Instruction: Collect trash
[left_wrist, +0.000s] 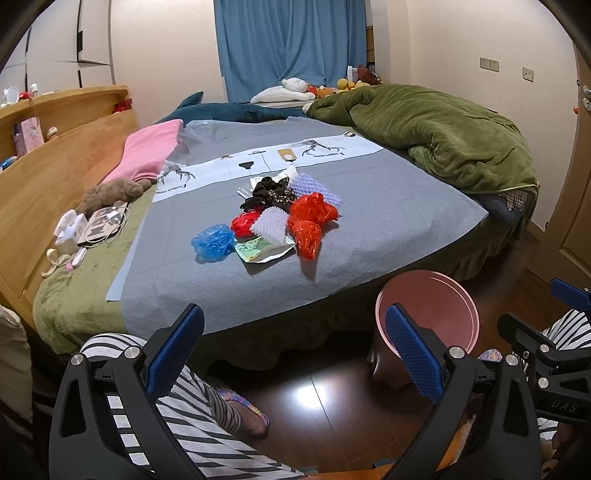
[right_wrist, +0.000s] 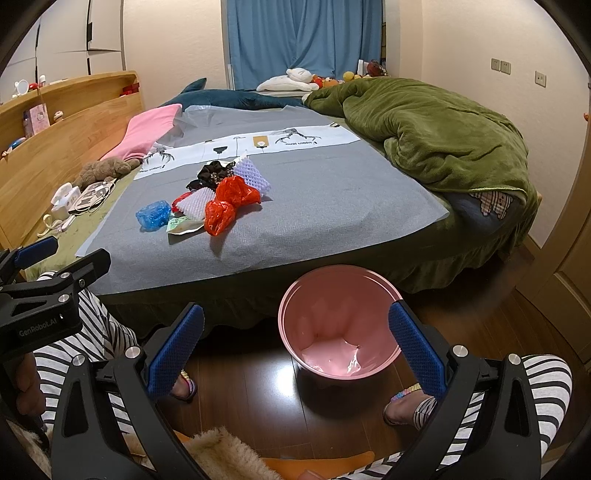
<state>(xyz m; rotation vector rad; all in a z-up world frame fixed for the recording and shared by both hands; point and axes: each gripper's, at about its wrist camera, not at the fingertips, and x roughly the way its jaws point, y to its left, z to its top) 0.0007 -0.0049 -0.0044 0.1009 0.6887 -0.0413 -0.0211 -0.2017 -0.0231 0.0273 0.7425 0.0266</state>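
The left gripper (left_wrist: 295, 354) and right gripper (right_wrist: 295, 350) are both hanging with fingers spread wide and gripping nothing. A pile of crumpled red, blue and white plastic wrappers (left_wrist: 280, 221) is lying well ahead on the grey bed sheet (left_wrist: 369, 229). A round pink plastic bin (right_wrist: 340, 325) is standing on the dark wooden floor (right_wrist: 251, 387), just beside the bed.

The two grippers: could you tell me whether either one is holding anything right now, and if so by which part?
Nothing is held. The left gripper and the right gripper are both open and empty; the trash pile lies untouched on the bed.
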